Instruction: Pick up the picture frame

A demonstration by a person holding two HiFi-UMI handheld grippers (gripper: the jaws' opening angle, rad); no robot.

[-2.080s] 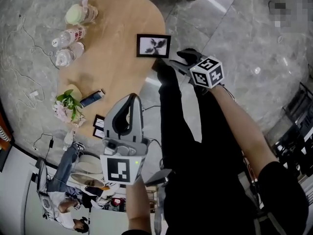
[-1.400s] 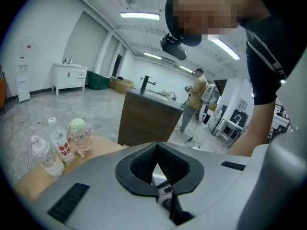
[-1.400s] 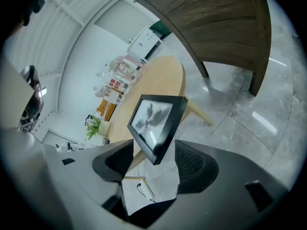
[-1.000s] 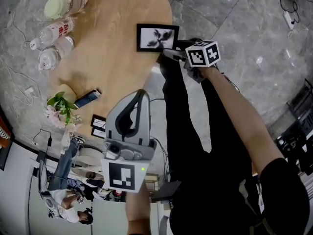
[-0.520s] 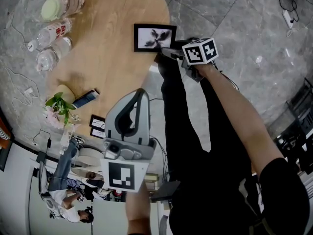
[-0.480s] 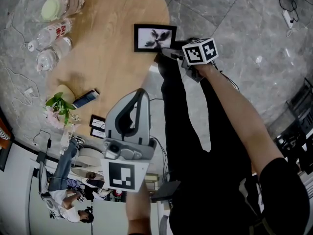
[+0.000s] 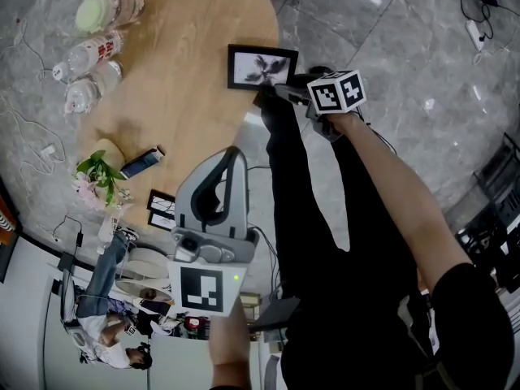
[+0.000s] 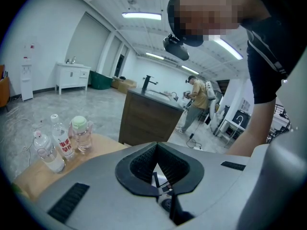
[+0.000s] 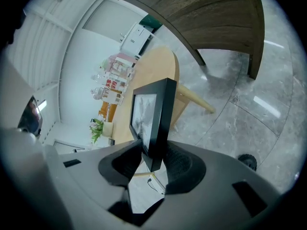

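Observation:
A black picture frame with a dark flower print stands at the near edge of the oval wooden table. My right gripper reaches it from the right. In the right gripper view the frame's lower corner sits between the jaws of the right gripper, which are closing. The right pad is against its back and a thin gap shows at the left pad. My left gripper hangs lower over the floor beside the table, well short of the frame. Its jaws are shut and empty.
Several water bottles and a green-capped jar stand at the table's far left. A potted plant, a dark flat device and two small frames lie along the left side. The person's black-clad legs stand by the table on a grey stone floor.
The right gripper has reached the frame's lower right corner, and the frame now sits between its jaws. The left gripper has stayed where it was.

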